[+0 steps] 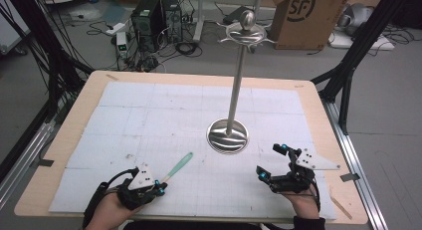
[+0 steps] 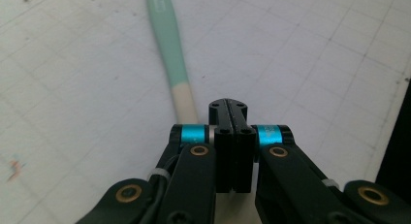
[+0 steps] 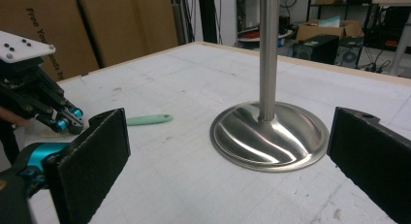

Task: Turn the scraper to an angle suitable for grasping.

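Note:
A mint-green stick with a cream end point(image 1: 178, 166) lies on the white gridded mat point(image 1: 149, 120), pointing away to the upper right. My left gripper point(image 1: 161, 184) sits at its near end with its jaws shut together. In the left gripper view the stick point(image 2: 169, 49) runs past the left side of the shut left gripper point(image 2: 228, 110), not between its jaws. My right gripper point(image 1: 271, 161) stands open near the front right with nothing between its jaws. A steel stand point(image 1: 227, 135) with a round base point(image 3: 269, 136) rises ahead of it.
The stand's pole carries a knob and hooked arms at the top point(image 1: 247, 32). The wooden table edge point(image 1: 318, 115) frames the mat. Cardboard boxes point(image 1: 306, 13), computers and cables lie on the floor beyond. In the right gripper view the left gripper point(image 3: 65, 120) shows at the left.

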The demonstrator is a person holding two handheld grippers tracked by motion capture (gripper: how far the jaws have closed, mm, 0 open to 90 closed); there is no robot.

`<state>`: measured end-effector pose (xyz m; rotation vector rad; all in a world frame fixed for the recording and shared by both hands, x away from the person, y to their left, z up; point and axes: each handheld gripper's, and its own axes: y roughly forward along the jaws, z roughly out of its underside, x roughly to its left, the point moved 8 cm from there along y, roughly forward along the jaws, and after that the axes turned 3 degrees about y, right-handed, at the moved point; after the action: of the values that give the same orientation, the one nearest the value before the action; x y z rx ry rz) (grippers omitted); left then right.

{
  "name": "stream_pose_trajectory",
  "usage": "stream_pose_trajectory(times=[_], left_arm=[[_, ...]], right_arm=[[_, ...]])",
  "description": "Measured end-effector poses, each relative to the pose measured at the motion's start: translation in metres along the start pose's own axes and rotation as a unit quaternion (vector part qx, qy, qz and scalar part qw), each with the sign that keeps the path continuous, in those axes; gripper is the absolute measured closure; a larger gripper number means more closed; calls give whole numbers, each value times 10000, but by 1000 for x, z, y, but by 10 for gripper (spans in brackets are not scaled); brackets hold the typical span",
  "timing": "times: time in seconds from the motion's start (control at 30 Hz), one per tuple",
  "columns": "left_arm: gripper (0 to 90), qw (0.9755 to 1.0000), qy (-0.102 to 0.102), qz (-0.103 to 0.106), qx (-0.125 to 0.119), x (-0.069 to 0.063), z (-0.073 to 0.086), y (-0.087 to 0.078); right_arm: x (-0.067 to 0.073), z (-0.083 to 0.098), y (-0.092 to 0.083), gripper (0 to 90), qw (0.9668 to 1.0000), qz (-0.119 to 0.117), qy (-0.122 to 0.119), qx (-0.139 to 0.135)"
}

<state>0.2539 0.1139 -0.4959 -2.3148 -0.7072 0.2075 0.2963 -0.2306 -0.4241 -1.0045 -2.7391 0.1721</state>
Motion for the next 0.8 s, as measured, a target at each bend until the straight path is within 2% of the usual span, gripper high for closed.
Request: stream_pose_trajectory(times=[0.23, 0.3, 0.43, 0.53, 0.57, 0.63, 0.8], left_arm=[[898, 9998, -156, -157, 20, 17, 10, -11], [898, 9994, -266, -184, -90, 22, 8, -14], [898, 9973, -520, -370, -377, 40, -5, -14], [897, 9964, -624, -443, -361, 54, -14, -5], [898, 9957, -735, -464, -330, 59, -18, 1], [897, 9950, -830, -465, -296, 65, -22, 9], [898, 9960, -812, -356, -120, 71, -26, 33]], right_arm=[[0, 1, 0, 4, 10000, 5, 1, 25], [0, 1, 1, 4, 10000, 7, 1, 35], [0, 1, 2, 4, 10000, 9, -9, 47], [1, 2, 3, 4, 10000, -5, -6, 79], [1, 2, 3, 4, 10000, -6, -15, 79], [0, 1, 2, 3, 10000, -5, -14, 63], [-1, 1, 1, 3, 10000, 9, 27, 25]])
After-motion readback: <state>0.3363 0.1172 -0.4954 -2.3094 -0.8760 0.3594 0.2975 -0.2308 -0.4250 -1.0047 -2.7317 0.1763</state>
